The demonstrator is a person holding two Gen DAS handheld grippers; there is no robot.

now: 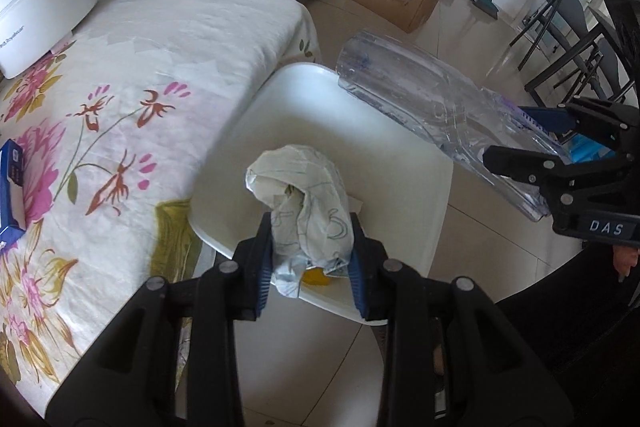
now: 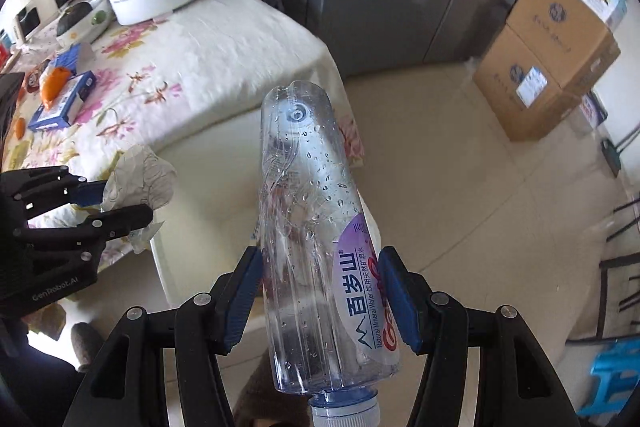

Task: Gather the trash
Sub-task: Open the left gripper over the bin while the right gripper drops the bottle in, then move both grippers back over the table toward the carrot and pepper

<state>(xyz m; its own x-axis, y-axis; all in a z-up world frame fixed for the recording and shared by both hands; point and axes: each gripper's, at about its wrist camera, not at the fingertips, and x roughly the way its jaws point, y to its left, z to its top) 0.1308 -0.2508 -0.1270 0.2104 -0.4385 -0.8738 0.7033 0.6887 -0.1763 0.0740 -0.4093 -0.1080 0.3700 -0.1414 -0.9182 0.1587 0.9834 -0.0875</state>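
Two pairs of tongs each grip one piece of trash above a white bin (image 1: 384,131) that stands beside the flowered bench (image 1: 152,75). At the lower centre of the left wrist view, the left tongs (image 1: 311,259) are closed on a crumpled paper wad (image 1: 308,199), which sticks up between the blue pads (image 1: 357,279) over the bin's near edge. A yellow scrap shows just under the wad; what it is cannot be made out. At the right of that view, the right tongs (image 1: 536,139) hold a clear plastic bottle (image 1: 420,87) slanting over the bin's far rim. In the right wrist view, the bottle's (image 2: 320,247) labelled part sits clamped between the pads, base pointing away, cap cut off at the bottom edge. Much of the bin is hidden behind the bottle there.
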